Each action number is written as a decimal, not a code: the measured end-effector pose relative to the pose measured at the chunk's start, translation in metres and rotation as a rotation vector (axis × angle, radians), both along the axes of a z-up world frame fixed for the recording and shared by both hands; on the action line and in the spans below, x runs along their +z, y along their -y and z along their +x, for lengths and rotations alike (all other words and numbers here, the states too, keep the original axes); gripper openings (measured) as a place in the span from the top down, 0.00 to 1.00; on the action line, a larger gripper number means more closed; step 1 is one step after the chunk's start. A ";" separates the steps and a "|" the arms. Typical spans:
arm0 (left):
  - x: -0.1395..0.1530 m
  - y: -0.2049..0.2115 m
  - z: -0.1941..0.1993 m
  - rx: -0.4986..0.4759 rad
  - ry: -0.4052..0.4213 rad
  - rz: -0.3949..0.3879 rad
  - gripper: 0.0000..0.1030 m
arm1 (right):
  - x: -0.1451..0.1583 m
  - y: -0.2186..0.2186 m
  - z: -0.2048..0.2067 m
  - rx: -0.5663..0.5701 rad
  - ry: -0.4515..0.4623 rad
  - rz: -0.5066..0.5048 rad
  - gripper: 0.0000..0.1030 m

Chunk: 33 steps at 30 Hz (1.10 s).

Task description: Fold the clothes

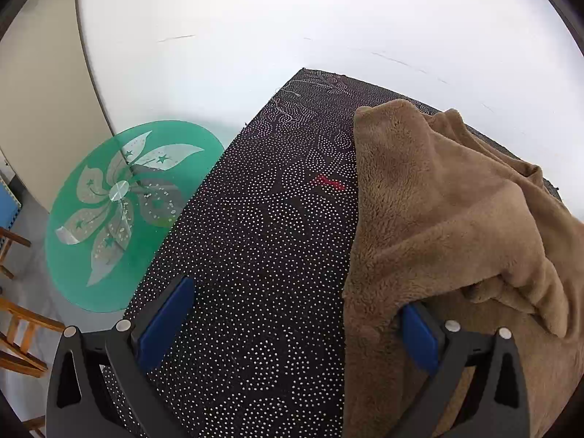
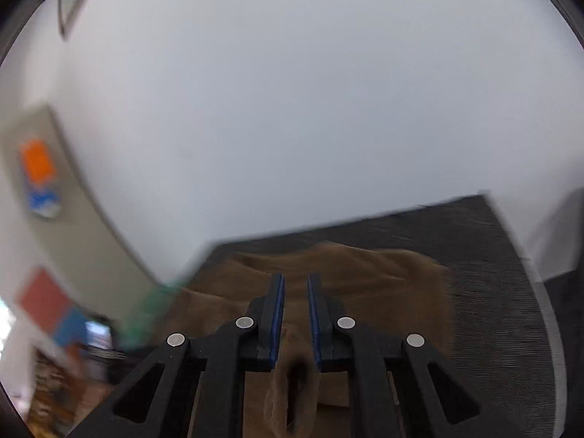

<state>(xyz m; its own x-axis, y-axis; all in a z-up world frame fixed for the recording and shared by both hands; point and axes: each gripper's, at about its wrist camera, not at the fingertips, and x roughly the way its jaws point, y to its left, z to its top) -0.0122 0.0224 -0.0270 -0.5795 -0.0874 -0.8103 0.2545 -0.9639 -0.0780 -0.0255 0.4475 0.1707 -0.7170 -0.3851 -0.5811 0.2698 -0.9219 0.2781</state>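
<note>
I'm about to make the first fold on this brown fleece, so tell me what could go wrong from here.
1. The right gripper pinches only a narrow bunch of the brown fleece deep between its fingers; thick pile could slip free on a fast lift.
2. The left gripper stands open, one finger against the fleece edge, holding nothing, so the garment may drag across the dotted cloth.
3. The green glass table stands beside it; a wide swing could hit it.

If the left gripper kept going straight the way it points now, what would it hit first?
Most likely the black dotted cloth: the left gripper stands open, aimed down at it. The brown fleece garment lies just beside its right-hand finger.
</note>
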 end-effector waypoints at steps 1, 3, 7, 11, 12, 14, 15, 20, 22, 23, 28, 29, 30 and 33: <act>0.000 0.000 0.000 0.000 0.000 0.000 0.00 | -0.015 0.000 -0.005 -0.022 0.024 0.071 0.86; 0.000 0.000 0.000 0.001 0.000 0.000 0.00 | -0.042 -0.003 -0.008 -0.004 0.096 0.067 0.85; 0.000 -0.001 0.000 0.001 0.001 -0.004 0.00 | -0.069 -0.008 0.004 0.037 0.163 0.006 0.74; 0.000 -0.001 0.000 0.003 0.002 -0.004 0.00 | -0.087 -0.016 0.013 0.090 0.242 -0.106 0.42; 0.000 -0.002 0.000 0.003 0.002 -0.004 0.00 | -0.091 -0.018 0.014 0.097 0.259 -0.139 0.41; 0.000 -0.002 0.000 0.003 0.002 -0.004 0.00 | -0.098 -0.021 0.018 0.117 0.290 -0.204 0.41; 0.000 -0.002 0.000 0.003 0.002 -0.004 0.00 | -0.101 -0.020 0.019 0.134 0.303 -0.228 0.41; 0.000 -0.001 0.001 0.003 0.001 -0.003 0.00 | -0.118 -0.002 0.018 0.217 0.372 -0.307 0.41; 0.000 -0.001 0.001 0.003 0.001 -0.002 0.00 | -0.122 0.005 0.018 0.233 0.381 -0.302 0.41; 0.000 -0.001 0.001 0.003 0.001 -0.002 0.00 | -0.123 0.008 0.018 0.243 0.382 -0.307 0.41; 0.000 0.000 0.001 0.004 0.000 -0.002 0.00 | -0.112 0.021 0.017 0.295 0.335 -0.350 0.41; 0.000 0.000 0.001 0.004 0.001 -0.002 0.00 | -0.111 0.026 0.016 0.297 0.328 -0.327 0.42; 0.000 0.000 0.001 0.004 0.000 -0.002 0.00 | -0.110 0.031 0.016 0.297 0.321 -0.294 0.44; 0.000 0.000 0.001 0.004 0.000 -0.001 0.00 | -0.116 0.041 0.014 0.276 0.322 -0.189 0.72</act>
